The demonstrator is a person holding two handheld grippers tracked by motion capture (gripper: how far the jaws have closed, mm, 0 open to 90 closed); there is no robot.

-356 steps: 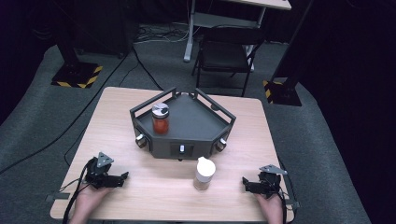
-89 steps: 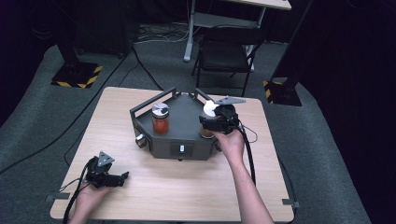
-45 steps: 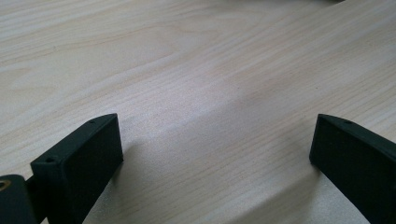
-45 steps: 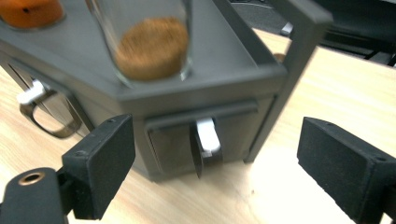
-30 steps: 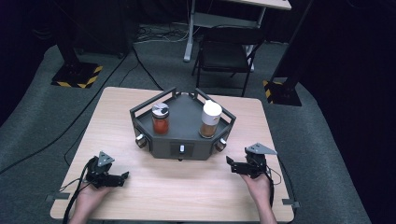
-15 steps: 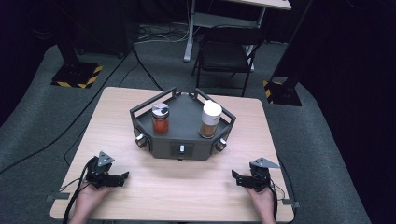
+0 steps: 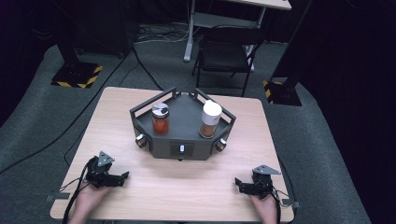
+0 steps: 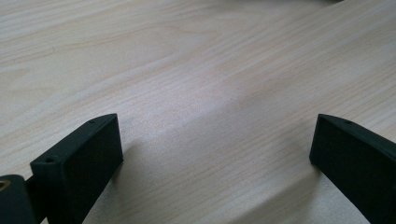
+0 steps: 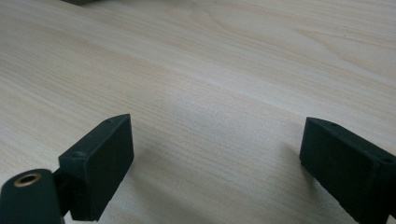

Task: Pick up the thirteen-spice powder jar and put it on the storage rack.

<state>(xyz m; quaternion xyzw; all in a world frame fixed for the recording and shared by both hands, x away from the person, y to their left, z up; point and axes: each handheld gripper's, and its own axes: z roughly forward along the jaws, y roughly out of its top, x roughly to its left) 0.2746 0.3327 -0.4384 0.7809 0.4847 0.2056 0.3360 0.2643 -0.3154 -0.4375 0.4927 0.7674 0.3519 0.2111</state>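
Table (image 7: 140, 107): light wood; near edge runs under both hands, side edges close outboard of each gripper.
Rack (image 7: 182, 128): dark angular tray at table centre, raised rails round its rim, front panel facing the person.
White-capped jar (image 7: 210, 119): upright on the rack's right side, close behind the right front corner rail.
Red jar (image 7: 160, 118): upright on the rack's left side, well apart from the white-capped jar.
Open room: a bare strip of tabletop lies between the rack's front and the two grippers; more bare wood left and right of the rack.
Right gripper (image 7: 239, 183): near the right front corner of the table, resting low over the wood, pointing inward; well apart from the rack.
Right gripper, jaws: spread wide, nothing between them, bare wood (image 9: 219, 93) beneath.
Left gripper (image 7: 124, 176): near the left front corner, pointing inward.
Left gripper, jaws: spread wide, empty, tips low over bare wood.
Hands: right hand (image 7: 265, 205) and left hand (image 7: 86, 198) at the near edge.
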